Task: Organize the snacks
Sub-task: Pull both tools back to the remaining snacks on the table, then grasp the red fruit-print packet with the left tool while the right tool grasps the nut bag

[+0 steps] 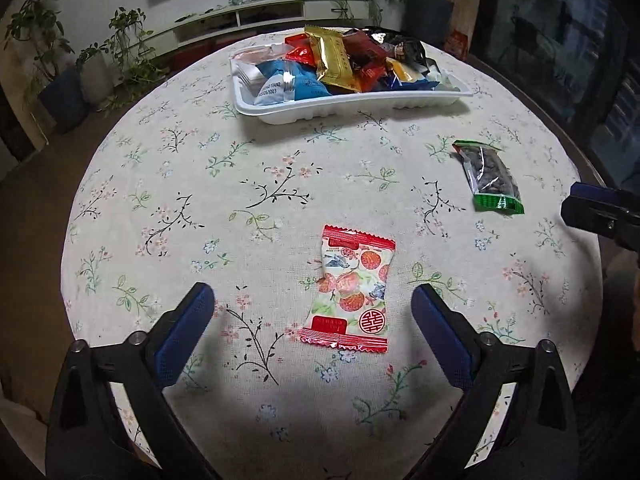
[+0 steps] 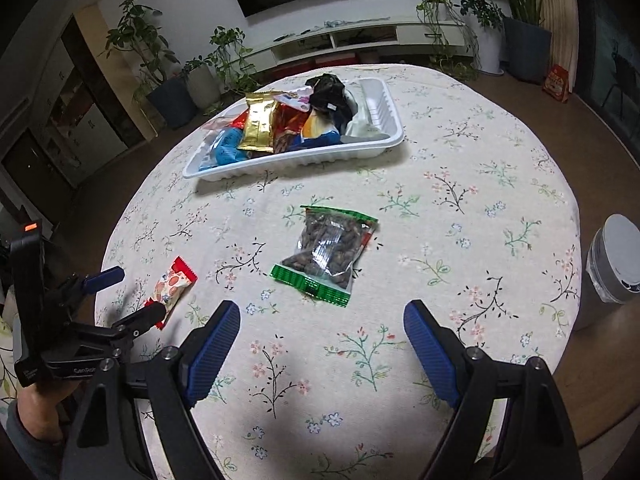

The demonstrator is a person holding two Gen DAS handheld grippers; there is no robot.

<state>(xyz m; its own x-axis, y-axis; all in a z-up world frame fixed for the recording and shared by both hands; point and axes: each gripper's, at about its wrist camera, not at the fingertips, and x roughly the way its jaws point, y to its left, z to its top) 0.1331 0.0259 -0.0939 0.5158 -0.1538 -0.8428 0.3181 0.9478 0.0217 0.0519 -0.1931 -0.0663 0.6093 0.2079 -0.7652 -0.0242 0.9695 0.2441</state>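
A red and white snack packet (image 1: 349,289) lies flat on the round table, just ahead of my left gripper (image 1: 312,304), which is open and empty; the packet also shows in the right wrist view (image 2: 173,286). A green-edged clear packet of dark nuts (image 2: 328,254) lies ahead of my right gripper (image 2: 322,320), which is open and empty; it shows at the right in the left wrist view (image 1: 489,176). A white tray (image 1: 352,110) at the far side holds several wrapped snacks; it also shows in the right wrist view (image 2: 296,158).
The table has a floral cloth (image 1: 280,184). A grey cylindrical bin (image 2: 612,266) stands off the table's right edge. Potted plants (image 2: 168,80) and a low TV cabinet (image 2: 360,38) stand beyond the table. The left gripper (image 2: 120,292) shows at the left in the right wrist view.
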